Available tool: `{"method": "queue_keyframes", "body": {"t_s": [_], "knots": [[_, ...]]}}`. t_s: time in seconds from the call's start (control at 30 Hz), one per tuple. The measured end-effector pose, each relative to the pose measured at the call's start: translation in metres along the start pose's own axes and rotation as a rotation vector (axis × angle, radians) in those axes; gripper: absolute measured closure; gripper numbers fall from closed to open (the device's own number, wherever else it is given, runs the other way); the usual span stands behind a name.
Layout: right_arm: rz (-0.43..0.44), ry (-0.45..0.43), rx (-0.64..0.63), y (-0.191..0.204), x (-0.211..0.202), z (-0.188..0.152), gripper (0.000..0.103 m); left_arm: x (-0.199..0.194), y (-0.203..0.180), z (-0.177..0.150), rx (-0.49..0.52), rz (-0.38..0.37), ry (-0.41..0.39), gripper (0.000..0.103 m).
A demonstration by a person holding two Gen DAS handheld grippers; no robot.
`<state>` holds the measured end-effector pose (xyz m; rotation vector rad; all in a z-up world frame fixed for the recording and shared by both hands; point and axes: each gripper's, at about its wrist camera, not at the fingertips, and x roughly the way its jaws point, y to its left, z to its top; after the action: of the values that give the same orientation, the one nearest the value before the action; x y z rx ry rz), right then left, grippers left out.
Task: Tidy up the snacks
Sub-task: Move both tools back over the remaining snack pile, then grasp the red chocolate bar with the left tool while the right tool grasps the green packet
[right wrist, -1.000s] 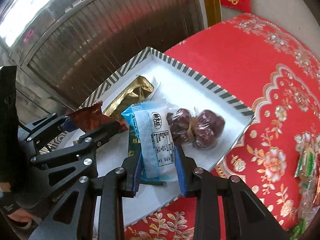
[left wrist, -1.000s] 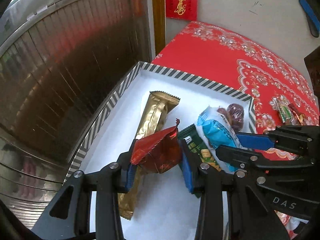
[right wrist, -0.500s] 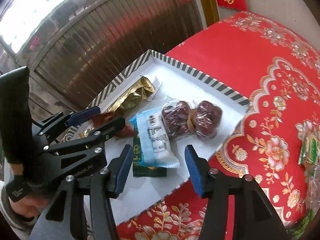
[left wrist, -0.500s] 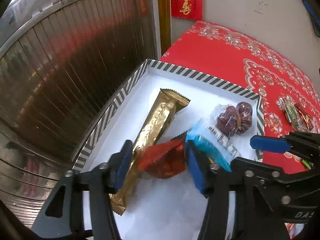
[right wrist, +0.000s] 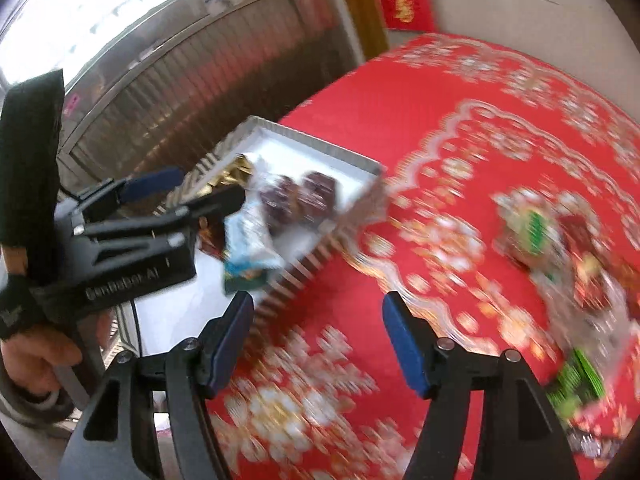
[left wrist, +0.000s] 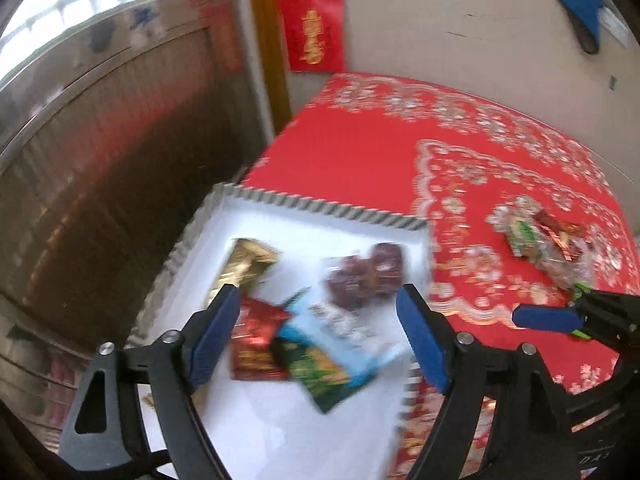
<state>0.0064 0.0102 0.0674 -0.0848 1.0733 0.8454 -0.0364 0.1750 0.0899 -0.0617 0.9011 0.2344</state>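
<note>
Now both claws are spread wide, nothing gripped. Below the left gripper [left wrist: 320, 340], a red foil packet [left wrist: 256, 344] lies in the striped-rim white tray [left wrist: 320, 210]; the right gripper [right wrist: 318, 340] is held over the red floral tablecloth [right wrist: 420, 120], beside the tray.
</note>
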Motion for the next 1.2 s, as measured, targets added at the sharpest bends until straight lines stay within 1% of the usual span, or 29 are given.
{"method": "queue_keyframes", "body": {"t_s": [0.27, 0.37, 0.47, 0.57, 0.63, 0.7, 0.73, 0.87, 0.97, 1.03, 1.07, 1.1, 1.13, 1.17, 1.2], "knots": [[-0.107, -0.009, 0.187, -0.070, -0.046, -0.055, 0.036, 0.006, -0.075, 0.010, 0.096, -0.126, 0.032, 0.022], [-0.141, -0.024, 0.269, -0.094, -0.064, -0.080, 0.036, 0.012, -0.101, 0.020, 0.090, -0.181, 0.057, 0.022], [-0.158, -0.040, 0.312, -0.108, -0.079, -0.096, 0.036, 0.018, -0.131, 0.033, 0.078, -0.236, 0.086, 0.022], [-0.168, -0.056, 0.346, -0.119, -0.092, -0.111, 0.036, 0.024, -0.164, 0.048, 0.084, -0.273, 0.102, 0.021], [-0.175, -0.062, 0.365, -0.126, -0.100, -0.120, 0.036, 0.032, -0.186, 0.058, 0.093, -0.280, 0.127, 0.018], [-0.177, -0.065, 0.383, -0.134, -0.107, -0.128, 0.036, 0.039, -0.200, 0.062, 0.082, -0.303, 0.155, 0.018], [-0.179, -0.067, 0.389, -0.136, -0.108, -0.130, 0.036, 0.045, -0.209, 0.065, 0.064, -0.311, 0.177, 0.018], [-0.188, -0.077, 0.420, -0.150, -0.120, -0.145, 0.036, 0.065, -0.225, 0.068, -0.009, -0.335, 0.265, 0.018], [-0.193, -0.087, 0.440, -0.159, -0.128, -0.153, 0.036, 0.078, -0.233, 0.069, -0.050, -0.334, 0.301, 0.018], [-0.195, -0.093, 0.452, -0.164, -0.132, -0.158, 0.036, 0.084, -0.236, 0.068, -0.070, -0.348, 0.318, 0.020], [-0.195, -0.097, 0.459, -0.167, -0.134, -0.160, 0.036, 0.085, -0.237, 0.068, -0.071, -0.349, 0.317, 0.021], [-0.193, -0.100, 0.463, -0.169, -0.134, -0.161, 0.036, 0.085, -0.239, 0.068, -0.067, -0.342, 0.313, 0.034], [-0.190, -0.102, 0.468, -0.172, -0.134, -0.162, 0.036, 0.086, -0.242, 0.067, -0.055, -0.340, 0.317, 0.050], [-0.188, -0.103, 0.471, -0.173, -0.135, -0.163, 0.036, 0.087, -0.244, 0.067, -0.045, -0.344, 0.325, 0.057], [-0.187, -0.105, 0.473, -0.175, -0.135, -0.163, 0.036, 0.088, -0.246, 0.066, -0.035, -0.346, 0.331, 0.070]]}}
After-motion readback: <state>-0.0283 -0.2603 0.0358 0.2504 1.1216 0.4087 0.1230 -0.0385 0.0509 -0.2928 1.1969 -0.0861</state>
